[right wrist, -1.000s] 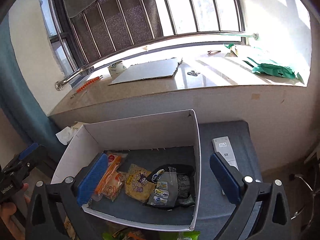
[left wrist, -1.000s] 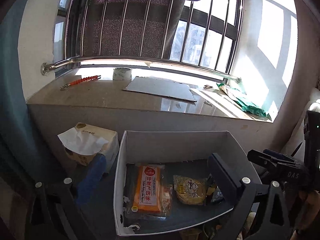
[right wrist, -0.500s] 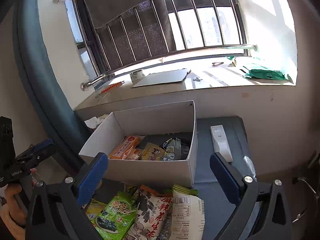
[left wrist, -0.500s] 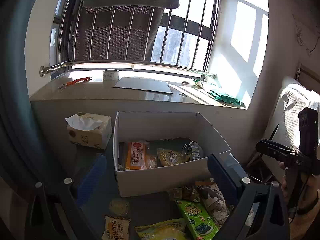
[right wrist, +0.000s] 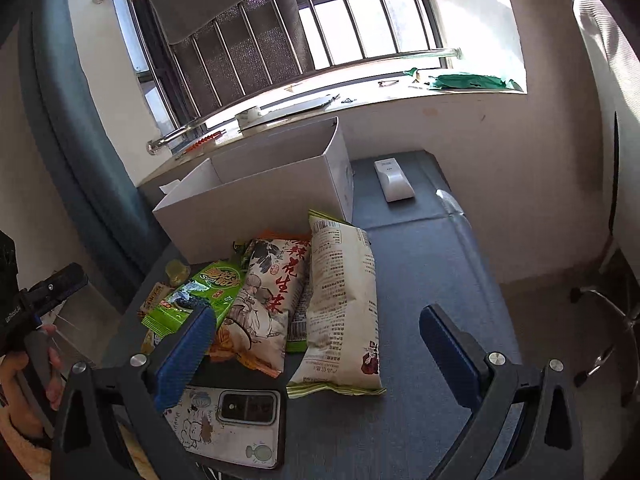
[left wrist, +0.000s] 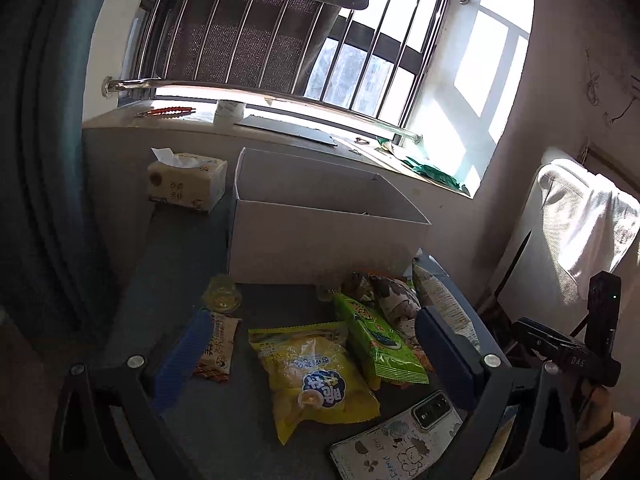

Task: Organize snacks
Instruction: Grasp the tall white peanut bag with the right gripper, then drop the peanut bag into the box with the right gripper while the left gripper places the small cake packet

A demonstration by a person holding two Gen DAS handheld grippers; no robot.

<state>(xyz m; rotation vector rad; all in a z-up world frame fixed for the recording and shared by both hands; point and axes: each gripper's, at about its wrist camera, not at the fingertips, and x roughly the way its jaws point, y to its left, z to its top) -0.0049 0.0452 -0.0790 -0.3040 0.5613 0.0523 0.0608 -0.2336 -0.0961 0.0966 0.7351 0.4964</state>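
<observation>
grey tabletop [left wrist: 248, 304] under a barred, sunlit window fills the left wrist view. the left gripper [left wrist: 312, 352] hangs released above it, blue pads wide apart, nothing held. between the pads lies a yellow snack bag [left wrist: 316, 376]; a green snack bag [left wrist: 376, 340] is toward the right pad, a small orange packet [left wrist: 216, 344] touches the left pad's side. beyond the fingertips stands the white box [left wrist: 320, 236], a tissue pack [left wrist: 186, 182] farther left. a phone [left wrist: 400, 436] lies low near the right finger.

right wrist view: the right gripper [right wrist: 316, 352] is also spread and empty. a pale long snack bag [right wrist: 340, 304] lies between its pads, a peanut bag [right wrist: 268, 296] beside it leftward, the green bag [right wrist: 196, 292] past the left pad. the box [right wrist: 256, 204] sits ahead, a white remote [right wrist: 394, 180] ahead right.
</observation>
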